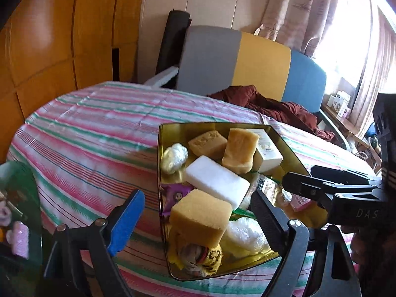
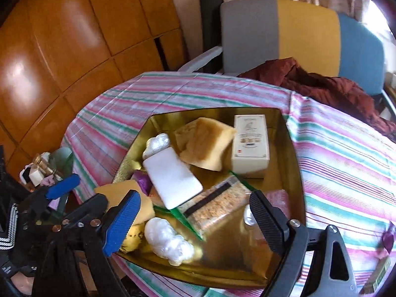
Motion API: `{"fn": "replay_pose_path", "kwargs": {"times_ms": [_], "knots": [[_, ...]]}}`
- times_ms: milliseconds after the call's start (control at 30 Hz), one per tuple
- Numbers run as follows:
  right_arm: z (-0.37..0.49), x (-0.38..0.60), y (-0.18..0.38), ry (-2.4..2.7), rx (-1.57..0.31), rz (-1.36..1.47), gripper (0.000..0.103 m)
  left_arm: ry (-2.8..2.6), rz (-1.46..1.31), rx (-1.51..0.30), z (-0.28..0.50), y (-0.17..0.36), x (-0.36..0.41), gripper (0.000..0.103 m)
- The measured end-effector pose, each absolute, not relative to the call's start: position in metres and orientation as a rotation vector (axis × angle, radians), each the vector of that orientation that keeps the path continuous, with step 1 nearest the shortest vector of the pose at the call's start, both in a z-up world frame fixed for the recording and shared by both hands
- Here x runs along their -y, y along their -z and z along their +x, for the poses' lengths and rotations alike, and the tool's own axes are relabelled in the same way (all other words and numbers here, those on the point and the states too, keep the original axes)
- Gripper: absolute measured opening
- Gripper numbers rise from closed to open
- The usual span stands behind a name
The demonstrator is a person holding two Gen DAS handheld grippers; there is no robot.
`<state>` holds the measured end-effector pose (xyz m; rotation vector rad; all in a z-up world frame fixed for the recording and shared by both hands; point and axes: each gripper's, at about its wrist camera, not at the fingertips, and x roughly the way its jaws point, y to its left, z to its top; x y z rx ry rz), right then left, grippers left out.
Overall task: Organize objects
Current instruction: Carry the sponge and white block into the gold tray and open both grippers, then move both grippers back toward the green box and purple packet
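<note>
both tools hang over the gold tray (image 2: 294, 148) that stands on the striped worktop (image 1: 94, 128); the left tool (image 1: 198, 219) is spread wide and carries nothing, with the yellow sponge block (image 1: 201, 216) lying between its fingers but not pinched; the right tool (image 2: 195, 219) is also spread apart and holds nothing, above the cereal packet (image 2: 222, 198) in the tray; most things seem already collected there: the white foam bar (image 2: 173, 179), a tan sponge (image 2: 205, 146), the cream box (image 2: 250, 141), two white wrapped bundles (image 2: 168, 243); they lie in a loose pile, so the sorting looks half done to me; at the left edge a green container (image 1: 18, 190) keeps small items, a pink one among them; whether things must go from the tray to it, i cannot say.
</note>
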<state>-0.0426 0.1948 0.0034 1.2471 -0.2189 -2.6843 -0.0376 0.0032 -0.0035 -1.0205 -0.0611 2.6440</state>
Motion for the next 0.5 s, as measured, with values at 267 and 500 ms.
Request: {"fn": "replay_pose_path", "kwargs": {"times_ms": [267,500], "knots": [[-0.026,-0.214,-0.005,2.741,0.26,1.251,0.091,-2.713,-0.97,-0.011,-0.029,-0.008,-0.008,0.093],[-0.009,-0.218,-0.004,2.836,0.166,1.23,0.093,-2.73,-0.935,-0.054,-0.02,-0.014,-0.015,0.095]]}}
